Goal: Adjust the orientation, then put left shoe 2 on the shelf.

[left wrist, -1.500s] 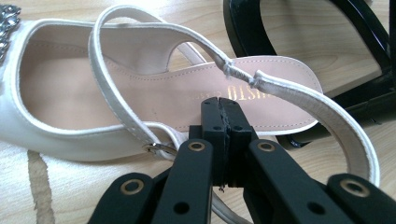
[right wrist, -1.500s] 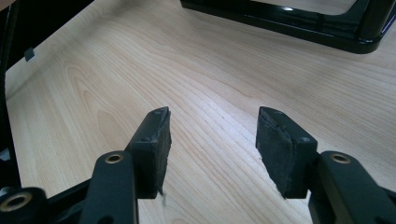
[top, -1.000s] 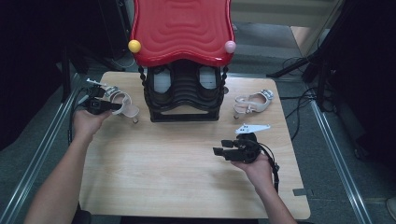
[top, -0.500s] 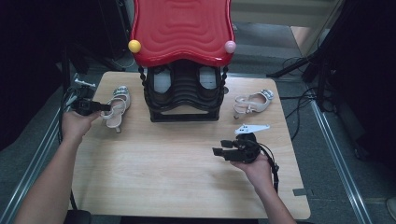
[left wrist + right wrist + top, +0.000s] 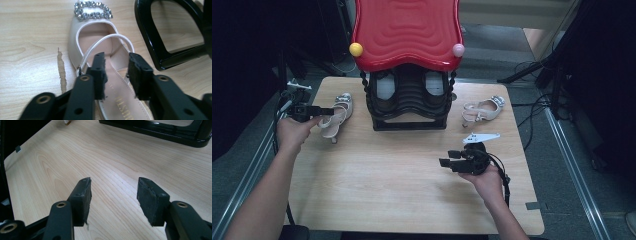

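Sandal [image 5: 100,50] at the counter's [image 5: 402,190] left side carries gold insole letters, too cut off to read. Left gripper [image 5: 116,72] jaws have just been opening, released above it. Two sandals lie there; the second [image 5: 482,109] is right of one black rack [image 5: 412,95]. Right gripper [image 5: 113,197] jaws are apart, empty.

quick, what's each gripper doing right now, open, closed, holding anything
Left gripper: jaws have just been opening, now apart over the beige sandal, gripping nothing.
Right gripper: open, empty, above the bare wooden table.

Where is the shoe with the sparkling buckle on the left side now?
In the high view, the left shoe lies on the table's left part, beside the black rack, at the left claw.
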The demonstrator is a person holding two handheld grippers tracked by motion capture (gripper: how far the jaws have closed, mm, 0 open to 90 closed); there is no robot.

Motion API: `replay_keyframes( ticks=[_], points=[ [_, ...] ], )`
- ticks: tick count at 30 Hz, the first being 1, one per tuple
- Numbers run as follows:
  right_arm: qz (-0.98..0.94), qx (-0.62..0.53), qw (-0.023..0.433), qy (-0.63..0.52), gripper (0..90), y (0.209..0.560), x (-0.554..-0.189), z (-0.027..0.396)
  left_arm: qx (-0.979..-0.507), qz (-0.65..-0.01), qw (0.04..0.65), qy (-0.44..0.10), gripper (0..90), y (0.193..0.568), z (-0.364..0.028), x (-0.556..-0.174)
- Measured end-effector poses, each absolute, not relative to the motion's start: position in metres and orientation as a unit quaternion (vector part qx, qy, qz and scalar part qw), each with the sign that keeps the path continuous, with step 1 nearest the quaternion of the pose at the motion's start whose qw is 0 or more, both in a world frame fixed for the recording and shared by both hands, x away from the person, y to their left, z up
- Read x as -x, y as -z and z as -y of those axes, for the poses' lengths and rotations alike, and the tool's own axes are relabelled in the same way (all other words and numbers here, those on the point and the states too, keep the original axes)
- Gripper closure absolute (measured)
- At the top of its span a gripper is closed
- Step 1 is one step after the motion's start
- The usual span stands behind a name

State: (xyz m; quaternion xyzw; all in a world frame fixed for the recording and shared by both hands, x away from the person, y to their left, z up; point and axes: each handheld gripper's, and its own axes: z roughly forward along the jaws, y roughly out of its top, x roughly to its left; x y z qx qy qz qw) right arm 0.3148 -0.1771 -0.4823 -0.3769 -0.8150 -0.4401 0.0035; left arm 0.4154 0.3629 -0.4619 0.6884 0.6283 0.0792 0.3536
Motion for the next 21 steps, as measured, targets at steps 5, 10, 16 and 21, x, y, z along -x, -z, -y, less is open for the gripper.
replay_keyframes(
  ticks=[5,10,16,21],
  points=[
    [0.815,0.374,0.000,0.442,46.6,0.481,-0.314,0.177,-0.670,-0.641,0.361,-0.096,53.6,0.460,-0.368,-0.415],
    [0.813,0.378,0.001,0.442,46.6,0.481,-0.315,0.178,-0.666,-0.651,0.349,-0.106,50.3,0.465,-0.369,-0.418],
    [0.814,0.378,0.001,0.442,46.6,0.481,-0.315,0.178,-0.663,-0.656,0.342,-0.112,49.1,0.472,-0.362,-0.423],
    [0.814,0.378,0.001,0.441,46.6,0.482,-0.315,0.178,-0.652,-0.667,0.340,-0.118,49.3,0.479,-0.360,-0.426]
  ],
)
